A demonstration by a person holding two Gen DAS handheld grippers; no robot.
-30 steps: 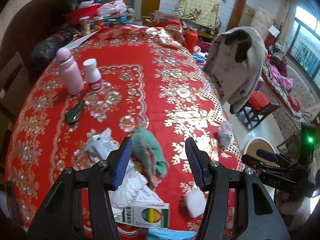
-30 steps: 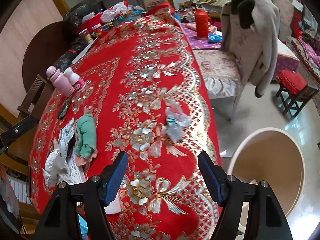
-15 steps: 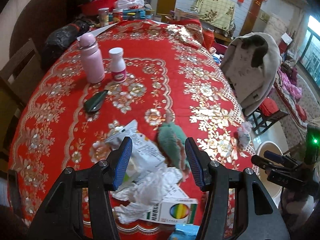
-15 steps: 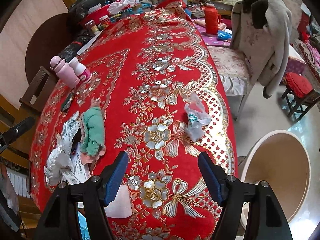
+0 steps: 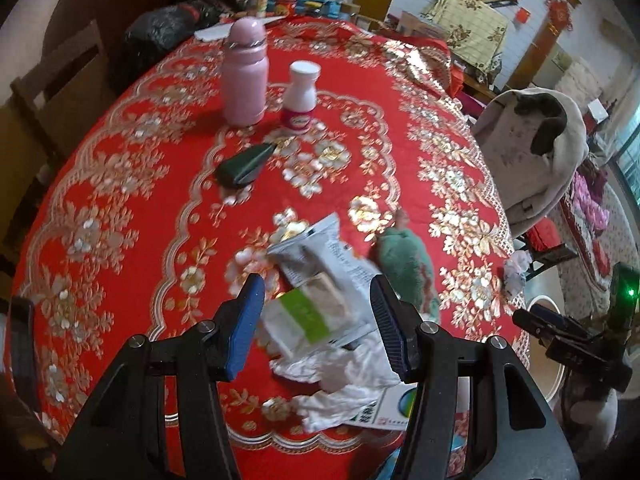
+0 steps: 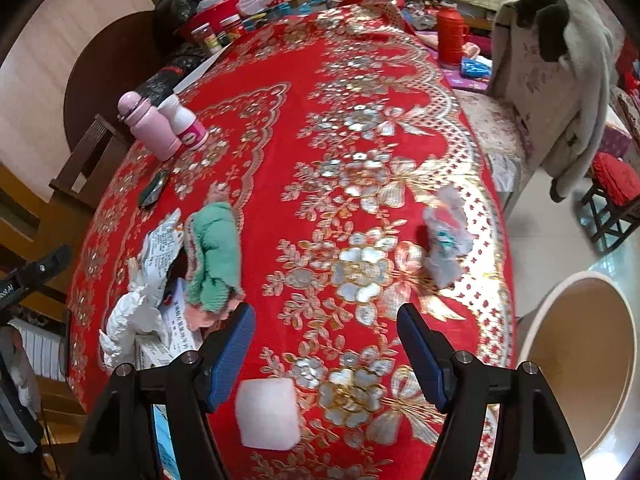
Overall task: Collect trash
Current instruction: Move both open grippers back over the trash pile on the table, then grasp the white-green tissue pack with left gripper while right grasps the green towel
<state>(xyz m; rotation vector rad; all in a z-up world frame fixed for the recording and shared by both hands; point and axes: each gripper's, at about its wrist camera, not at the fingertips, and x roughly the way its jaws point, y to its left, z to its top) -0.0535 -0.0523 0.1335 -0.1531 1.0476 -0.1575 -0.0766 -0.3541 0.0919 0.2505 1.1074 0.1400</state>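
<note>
My left gripper (image 5: 317,296) hangs open just above a heap of litter at the near edge of the red, gold-flowered table (image 5: 120,200). Between its jaws, untouched, lies a white and green packet (image 5: 310,314) on a printed wrapper (image 5: 320,248). Crumpled white tissue (image 5: 348,372) and a small printed box (image 5: 394,408) lie nearer me. My right gripper (image 6: 326,328) is open over bare cloth, with a white pad (image 6: 267,414) near its left finger. A crumpled clear plastic bag (image 6: 444,236) lies ahead to the right, and the printed wrapper (image 6: 160,240) and tissue (image 6: 124,320) to the left.
A green knitted piece (image 5: 408,264) (image 6: 216,256) lies beside the litter. A pink bottle (image 5: 245,76), a white bottle (image 5: 301,96) and a dark green object (image 5: 240,166) stand farther back. A round bin (image 6: 580,360) sits on the floor right of the table. A coat-draped chair (image 6: 560,60) stands beyond.
My left gripper slid left and lower: the green knitted piece was between its jaws, now the white and green packet is. My right gripper crept forward toward the plastic bag.
</note>
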